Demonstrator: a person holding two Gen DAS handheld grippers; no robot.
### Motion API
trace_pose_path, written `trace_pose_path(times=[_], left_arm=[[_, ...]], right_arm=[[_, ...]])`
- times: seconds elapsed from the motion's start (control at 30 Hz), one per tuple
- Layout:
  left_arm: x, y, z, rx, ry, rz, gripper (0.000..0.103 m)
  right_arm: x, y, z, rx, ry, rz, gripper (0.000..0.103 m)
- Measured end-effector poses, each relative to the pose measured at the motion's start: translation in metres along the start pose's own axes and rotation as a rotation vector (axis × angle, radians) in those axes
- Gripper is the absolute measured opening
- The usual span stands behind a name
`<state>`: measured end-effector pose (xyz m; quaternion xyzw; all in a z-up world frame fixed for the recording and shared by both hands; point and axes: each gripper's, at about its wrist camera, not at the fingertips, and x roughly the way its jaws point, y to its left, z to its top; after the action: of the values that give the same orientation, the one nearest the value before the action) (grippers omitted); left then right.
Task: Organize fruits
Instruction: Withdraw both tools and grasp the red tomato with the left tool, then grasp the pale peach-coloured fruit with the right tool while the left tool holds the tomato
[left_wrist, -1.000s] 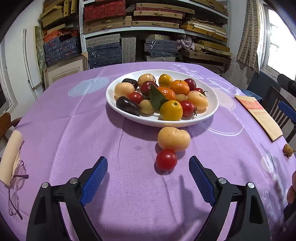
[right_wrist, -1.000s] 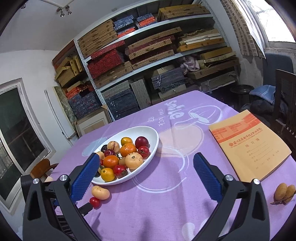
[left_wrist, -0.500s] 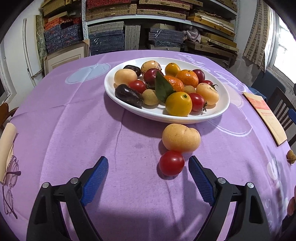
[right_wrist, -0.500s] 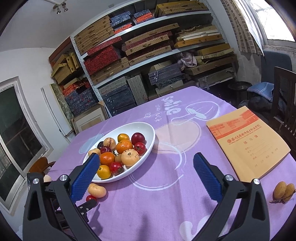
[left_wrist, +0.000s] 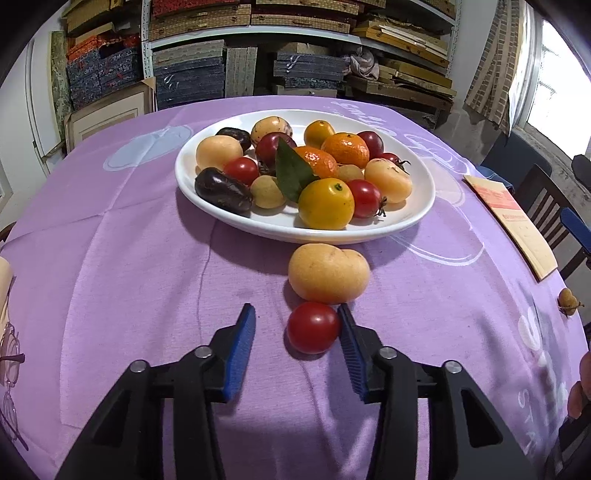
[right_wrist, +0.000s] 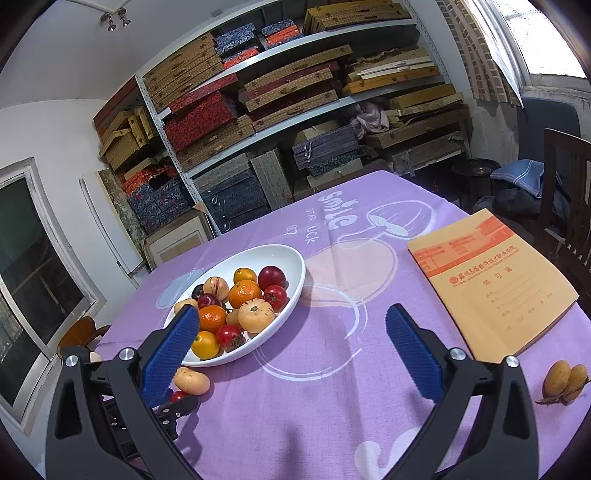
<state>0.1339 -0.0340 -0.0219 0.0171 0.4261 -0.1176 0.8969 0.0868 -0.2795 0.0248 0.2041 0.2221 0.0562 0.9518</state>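
I had the left gripper low over the surface, its jaws partly spread around the cherry tomato: the right pad touched the tomato's side while the left pad stood clear of it. The tomato lay just near of the yellow fruit, almost touching it, and both sat on the cloth in front of the white bowl of mixed fruits. To do this well, I judged I should shift slightly right to centre the tomato, then close gently, since it looked smooth, round and likely to squirt forward into the yellow fruit. The right gripper hung spread wide and empty above the cloth. Its view showed what the left one barely caught: a twin brown fruit at the near right edge and the whole orange notebook.
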Motion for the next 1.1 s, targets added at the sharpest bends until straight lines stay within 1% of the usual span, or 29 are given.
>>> trace_pose_path(times=[0.1, 0.17, 0.27, 0.37, 0.5, 0.63, 0.7, 0.77, 0.87, 0.93, 1.0, 1.1], left_arm=[[0.0, -0.003, 0.0, 0.011, 0.001, -0.007, 0.034], [0.0, -0.004, -0.001, 0.013, 0.0, -0.014, 0.033], [0.0, -0.004, -0.001, 0.015, 0.001, -0.028, 0.027], [-0.001, -0.004, -0.002, 0.016, -0.002, -0.026, 0.027], [-0.008, -0.002, -0.004, 0.016, -0.029, 0.004, 0.026], [-0.024, 0.008, -0.009, 0.015, -0.061, 0.042, 0.026], [-0.033, 0.019, -0.014, 0.004, -0.072, 0.064, 0.026], [-0.042, 0.033, -0.02, -0.027, -0.078, 0.083, 0.026], [-0.052, 0.052, -0.03, -0.062, -0.086, 0.125, 0.026], [-0.056, 0.062, -0.035, -0.092, -0.092, 0.127, 0.026], [-0.058, 0.068, -0.035, -0.117, -0.094, 0.119, 0.026], [-0.06, 0.071, -0.036, -0.12, -0.104, 0.117, 0.026]], right_arm=[[0.0, 0.0, 0.001, 0.003, -0.001, 0.0, 0.099], [-0.001, 0.0, 0.001, 0.004, -0.003, -0.001, 0.099], [-0.001, -0.001, 0.002, 0.003, -0.002, -0.002, 0.099], [0.0, -0.001, 0.002, -0.005, 0.002, -0.002, 0.099], [0.001, 0.002, 0.002, -0.029, 0.008, -0.01, 0.099], [0.008, 0.008, -0.003, -0.058, 0.041, -0.004, 0.099], [0.014, 0.017, -0.008, -0.096, 0.067, 0.004, 0.099], [0.019, 0.027, -0.014, -0.146, 0.093, 0.015, 0.099], [0.031, 0.047, -0.029, -0.221, 0.175, 0.057, 0.099], [0.038, 0.062, -0.04, -0.246, 0.234, 0.093, 0.099], [0.043, 0.081, -0.051, -0.311, 0.273, 0.113, 0.099], [0.051, 0.113, -0.067, -0.448, 0.3, 0.08, 0.099]])
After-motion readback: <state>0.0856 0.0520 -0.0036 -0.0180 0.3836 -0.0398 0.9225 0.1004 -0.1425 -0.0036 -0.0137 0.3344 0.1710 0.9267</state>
